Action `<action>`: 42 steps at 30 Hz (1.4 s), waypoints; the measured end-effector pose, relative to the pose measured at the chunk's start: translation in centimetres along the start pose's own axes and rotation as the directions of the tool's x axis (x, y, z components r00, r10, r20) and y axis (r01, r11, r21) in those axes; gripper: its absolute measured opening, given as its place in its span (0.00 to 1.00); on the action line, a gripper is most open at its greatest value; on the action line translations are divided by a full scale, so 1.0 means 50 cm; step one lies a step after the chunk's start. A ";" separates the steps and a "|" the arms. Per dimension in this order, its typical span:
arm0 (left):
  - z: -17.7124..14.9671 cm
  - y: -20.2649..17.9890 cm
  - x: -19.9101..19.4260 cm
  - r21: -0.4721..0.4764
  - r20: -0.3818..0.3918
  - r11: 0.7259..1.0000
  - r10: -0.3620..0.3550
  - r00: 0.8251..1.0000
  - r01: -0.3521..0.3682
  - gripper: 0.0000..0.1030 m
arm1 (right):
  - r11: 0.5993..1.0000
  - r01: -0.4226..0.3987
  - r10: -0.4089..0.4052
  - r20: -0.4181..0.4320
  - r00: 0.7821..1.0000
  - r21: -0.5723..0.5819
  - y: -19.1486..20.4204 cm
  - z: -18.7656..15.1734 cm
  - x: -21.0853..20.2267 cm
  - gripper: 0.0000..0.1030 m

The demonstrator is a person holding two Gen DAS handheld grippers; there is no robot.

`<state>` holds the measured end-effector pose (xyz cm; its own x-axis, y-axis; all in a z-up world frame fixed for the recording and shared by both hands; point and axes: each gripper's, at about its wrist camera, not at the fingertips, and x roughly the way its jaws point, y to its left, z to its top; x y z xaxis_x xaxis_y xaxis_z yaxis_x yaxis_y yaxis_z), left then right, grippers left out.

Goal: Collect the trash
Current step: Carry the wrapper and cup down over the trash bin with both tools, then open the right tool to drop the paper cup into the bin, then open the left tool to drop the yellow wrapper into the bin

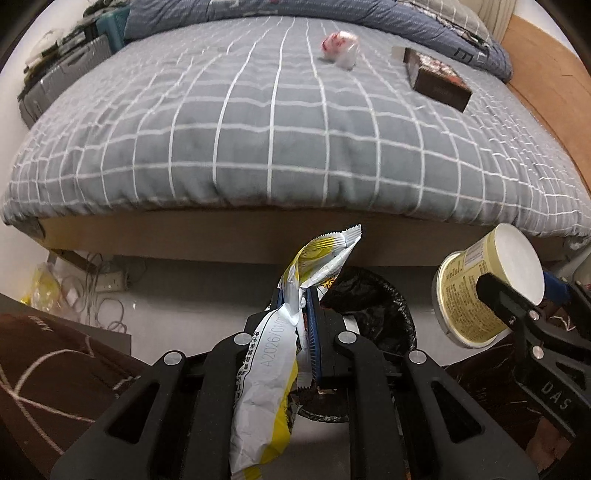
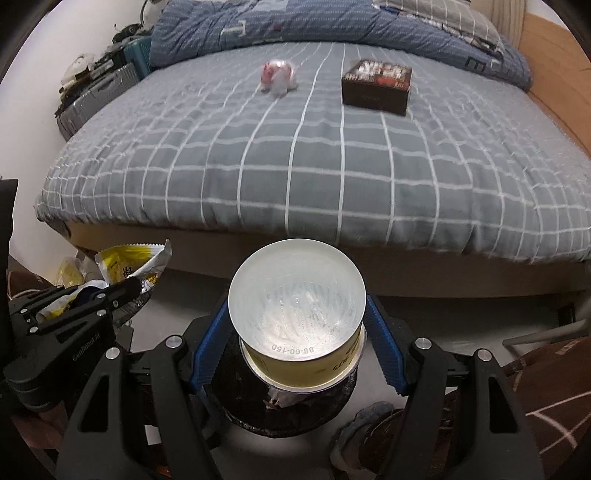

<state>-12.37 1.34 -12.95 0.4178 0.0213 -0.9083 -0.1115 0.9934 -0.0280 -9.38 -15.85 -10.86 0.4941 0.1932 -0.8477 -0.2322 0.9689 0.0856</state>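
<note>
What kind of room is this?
Most likely a bedroom: a bed with a grey checked cover, a rumpled blue quilt at its far end, and a suitcase against the wall.

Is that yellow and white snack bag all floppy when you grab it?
Probably yes. The snack bag is creased and bends over both ways where the left hand-held gripper pinches it, so it looks floppy. It seems flat and empty, likely very light. Its shiny film might slip, though the pinch looks firm.

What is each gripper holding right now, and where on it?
Left gripper pinches a yellow-and-white snack wrapper around its crumpled middle. Right gripper clamps a yellow paper tub by its side walls, base toward the camera.
</note>
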 end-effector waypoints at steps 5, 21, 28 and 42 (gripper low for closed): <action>-0.003 0.011 0.029 -0.011 -0.024 1.000 -0.001 1.000 0.000 0.12 | 1.000 -0.001 0.001 -0.053 0.999 -0.007 0.011 -0.011 0.042 0.66; -0.010 0.065 0.111 -0.069 -0.090 0.996 0.052 0.995 -0.058 0.12 | 0.999 0.006 -0.013 -0.180 0.984 -0.039 0.046 -0.027 0.133 0.66; -0.006 0.051 0.118 -0.042 -0.100 0.996 0.074 0.992 -0.079 0.12 | 0.998 0.027 -0.037 -0.191 0.981 -0.055 0.054 -0.032 0.148 0.88; -0.001 -0.033 0.124 0.019 -0.104 0.999 0.047 0.993 -0.045 0.12 | 0.993 0.120 -0.116 -0.129 0.985 0.022 -0.043 -0.023 0.100 0.93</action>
<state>-9.63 -0.16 -18.56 0.3162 0.0562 -0.9470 -0.1132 0.9933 0.0212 -7.37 -17.13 -15.87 0.4050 0.0582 -0.9125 -0.1525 0.9883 -0.0047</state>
